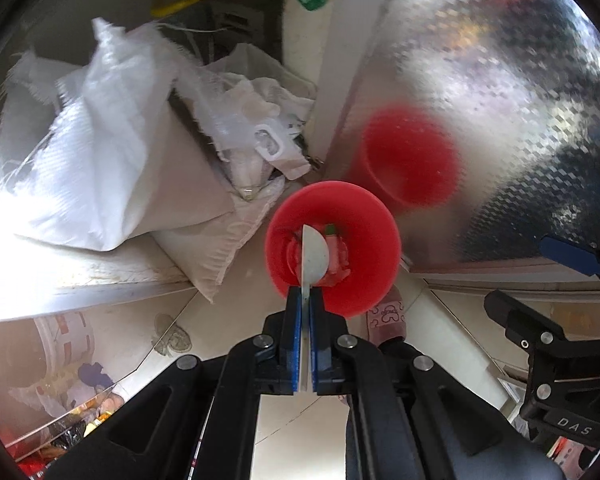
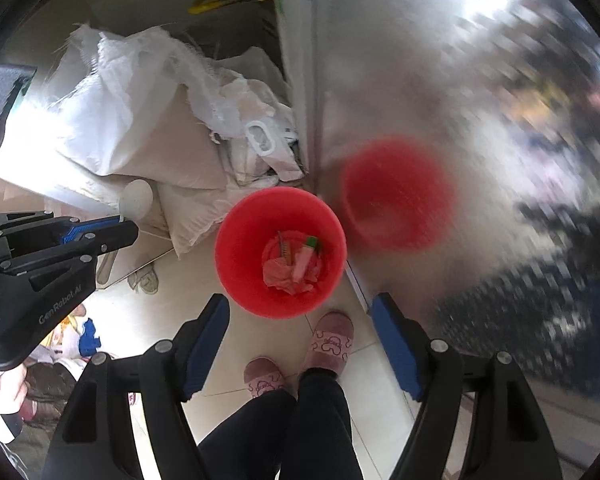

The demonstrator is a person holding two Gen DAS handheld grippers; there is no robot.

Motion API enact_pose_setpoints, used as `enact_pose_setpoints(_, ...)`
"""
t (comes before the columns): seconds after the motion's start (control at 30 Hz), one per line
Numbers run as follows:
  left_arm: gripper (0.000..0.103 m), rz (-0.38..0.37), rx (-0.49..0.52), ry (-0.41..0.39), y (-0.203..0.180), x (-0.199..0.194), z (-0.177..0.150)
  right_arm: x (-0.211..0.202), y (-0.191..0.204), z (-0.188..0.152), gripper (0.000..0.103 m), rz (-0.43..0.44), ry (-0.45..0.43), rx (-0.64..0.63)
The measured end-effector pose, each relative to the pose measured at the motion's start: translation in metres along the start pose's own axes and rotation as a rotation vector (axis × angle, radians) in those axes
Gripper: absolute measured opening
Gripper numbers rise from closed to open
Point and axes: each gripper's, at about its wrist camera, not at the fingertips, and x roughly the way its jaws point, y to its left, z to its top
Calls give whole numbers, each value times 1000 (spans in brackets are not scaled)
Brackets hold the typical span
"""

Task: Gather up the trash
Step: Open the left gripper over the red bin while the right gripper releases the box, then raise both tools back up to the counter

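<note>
A red trash bin [image 1: 360,240] stands on the tiled floor beside a shiny metal door; it also shows in the right wrist view [image 2: 252,248]. Inside lie crumpled pink trash and a small tube with a green cap [image 2: 306,258]. My left gripper [image 1: 306,300] is shut on a white plastic spoon [image 1: 314,254], held edge-on above the bin's mouth. In the right wrist view the left gripper [image 2: 120,224] sits left of the bin with the spoon bowl [image 2: 136,198] sticking out. My right gripper [image 2: 300,312] is open and empty above the bin's near rim.
White woven sacks [image 1: 112,152] and plastic bags are piled on a low platform left of the bin. The metal door [image 1: 500,120] reflects the bin at right. The person's slippered feet [image 2: 328,340] stand just in front of the bin. Clutter lies at lower left.
</note>
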Motion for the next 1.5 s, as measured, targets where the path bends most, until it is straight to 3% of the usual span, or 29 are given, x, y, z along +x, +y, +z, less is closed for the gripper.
enact_pose_setpoints(0.4, 3, -51, 62, 11, -24, 8, 12, 2, -20, -2, 72, -42, -19, 83)
enact_pose_setpoints(0.57, 35, -63, 51, 16, -25, 7, 12, 0, -23, -4, 72, -41, -31, 92)
enact_pose_setpoints(0.63, 38, -64, 46, 22, -23, 6, 11, -2, -22, -5, 72, -47, -40, 86)
enact_pose_setpoints(0.73, 53, -42, 47, 22, -23, 3, 7, -6, -18, -5, 72, -64, -62, 62)
enact_pose_setpoints(0.87, 54, -24, 29, 17, -19, -5, -2, -9, -15, -6, 72, -70, -73, 35)
enact_pose_setpoints(1.07, 54, -24, -21, -11, -8, -39, -16, -29, -4, -6, 72, -45, -91, -16)
enact_pose_setpoints(1.3, 55, -6, -63, -58, -7, -101, -33, -87, 11, -13, 72, -25, -157, -36)
enact_pose_setpoints(1.5, 65, -33, -108, -110, -8, -167, -43, -146, 18, -18, 72, -1, -199, -31)
